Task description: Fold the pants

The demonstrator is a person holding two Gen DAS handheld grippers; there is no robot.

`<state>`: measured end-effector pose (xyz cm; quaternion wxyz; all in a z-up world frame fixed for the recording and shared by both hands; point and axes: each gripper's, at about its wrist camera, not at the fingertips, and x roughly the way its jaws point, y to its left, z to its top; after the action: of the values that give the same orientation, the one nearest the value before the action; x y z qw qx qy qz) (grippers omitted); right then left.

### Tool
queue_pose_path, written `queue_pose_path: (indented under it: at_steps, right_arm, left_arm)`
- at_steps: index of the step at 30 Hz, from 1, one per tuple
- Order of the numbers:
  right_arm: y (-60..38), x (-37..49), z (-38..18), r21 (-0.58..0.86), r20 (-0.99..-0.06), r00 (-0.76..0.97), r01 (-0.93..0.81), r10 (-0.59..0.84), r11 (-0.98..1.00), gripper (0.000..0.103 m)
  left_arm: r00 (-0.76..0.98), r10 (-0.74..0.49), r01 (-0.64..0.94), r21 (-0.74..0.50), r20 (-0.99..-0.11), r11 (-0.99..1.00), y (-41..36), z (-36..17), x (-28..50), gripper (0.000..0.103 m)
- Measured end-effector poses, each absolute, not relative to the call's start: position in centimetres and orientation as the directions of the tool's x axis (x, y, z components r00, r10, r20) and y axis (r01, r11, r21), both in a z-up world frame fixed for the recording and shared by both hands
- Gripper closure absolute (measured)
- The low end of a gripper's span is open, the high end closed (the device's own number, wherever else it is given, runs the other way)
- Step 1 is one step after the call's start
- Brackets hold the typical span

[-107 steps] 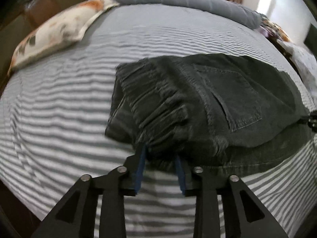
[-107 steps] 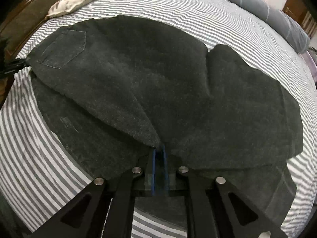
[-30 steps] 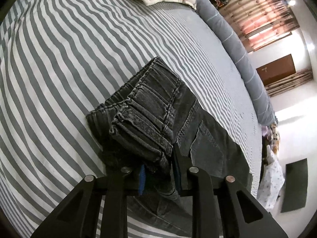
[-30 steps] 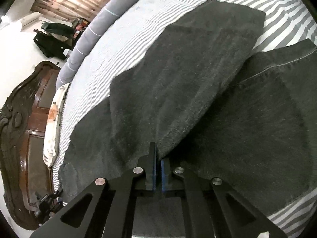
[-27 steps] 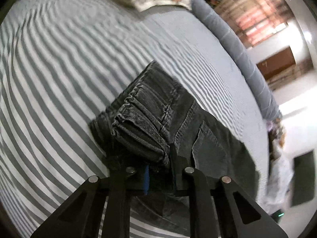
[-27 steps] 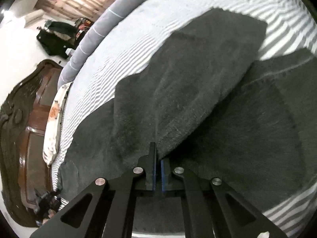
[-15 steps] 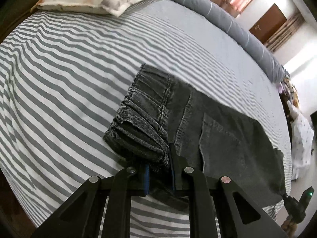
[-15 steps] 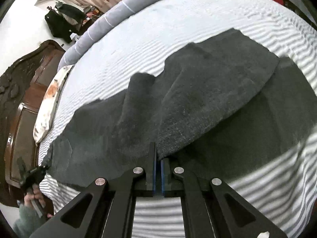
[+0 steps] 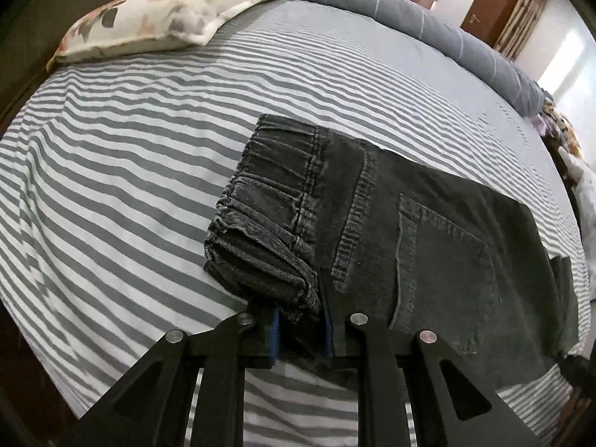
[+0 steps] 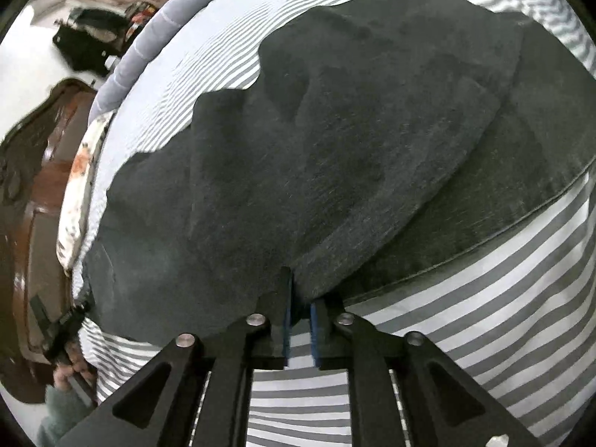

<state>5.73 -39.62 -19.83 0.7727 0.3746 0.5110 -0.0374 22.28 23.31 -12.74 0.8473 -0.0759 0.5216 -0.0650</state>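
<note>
The dark grey denim pants (image 9: 428, 246) lie folded lengthwise on the grey-and-white striped bed sheet (image 9: 141, 156), stretching from one pair of tongs to the other. The left tongs (image 9: 300, 329) are closed on the bunched elastic waistband, a thick roll of fabric filling the narrow gap between the blue-lined fingers; the back pocket sits just ahead and to the right of them. The right tongs (image 10: 300, 320) stand slightly parted at the leg end of the pants (image 10: 335, 149), the cloth's edge reaching down between the fingers, though whether they press on it is hard to judge from this angle. Ahead of the right tongs the upper leg lies over the lower one, whose seamed edge shows to the right. Far ahead and to the left of the left tongs rests a cream pillow with orange and grey blotches (image 9: 167, 15), and a rolled grey blanket (image 9: 409, 26) runs along the far side of the bed.
</note>
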Motion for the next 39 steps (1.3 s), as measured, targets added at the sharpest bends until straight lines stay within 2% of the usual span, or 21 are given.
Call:
queue_pose_path:
  at_steps: [1,2,6,9,18,22,28,39]
  right_arm:
    - [-40.2,5.6,-19.9,0.548,-0.814,0.484,0.452,0.323,0.704,0.078]
    - [-40.6,5.5,-19.9,0.550,-0.812,0.489,0.461,0.317,0.696,0.076]
    - [-42.9,5.4,-20.0,0.577,-0.795,0.518,0.481,0.318,0.660,0.076]
    - [-44.7,5.5,-19.9,0.587,-0.784,0.538,0.483,0.308,0.650,0.076]
    - [-49.8,7.0,-19.2,0.602,-0.767,0.579,0.503,0.276,0.620,0.076]
    - [-52.3,7.1,-19.4,0.631,-0.751,0.588,0.505,0.300,0.589,0.076]
    - [-54.7,7.2,-19.1,0.646,-0.739,0.596,0.495,0.313,0.581,0.080]
    - [-56.6,9.0,-18.6,0.661,-0.727,0.595,0.469,0.343,0.587,0.080]
  left_arm:
    - [0.448,-0.193,0.035,-0.198,-0.873,0.979,23.3,-12.4,22.0,0.080]
    - [0.449,-0.188,0.038,-0.192,-0.873,0.981,23.2,-12.1,21.7,0.079]
    - [0.477,-0.156,0.060,-0.145,-0.865,0.988,22.4,-10.1,19.6,0.069]
    - [0.502,-0.166,0.119,-0.122,-0.849,0.985,20.7,-8.6,17.6,0.066]
    - [0.460,-0.360,0.445,-0.141,-0.812,0.885,7.0,-5.8,12.6,0.059]
    - [0.401,-0.431,0.580,-0.140,-0.808,0.802,0.0,-6.5,10.3,0.057]
    - [0.313,-0.479,0.686,-0.153,-0.820,0.711,-7.0,-9.1,7.9,0.057]
    - [0.318,-0.462,0.809,-0.017,-0.828,0.587,-15.4,-12.7,3.2,0.057]
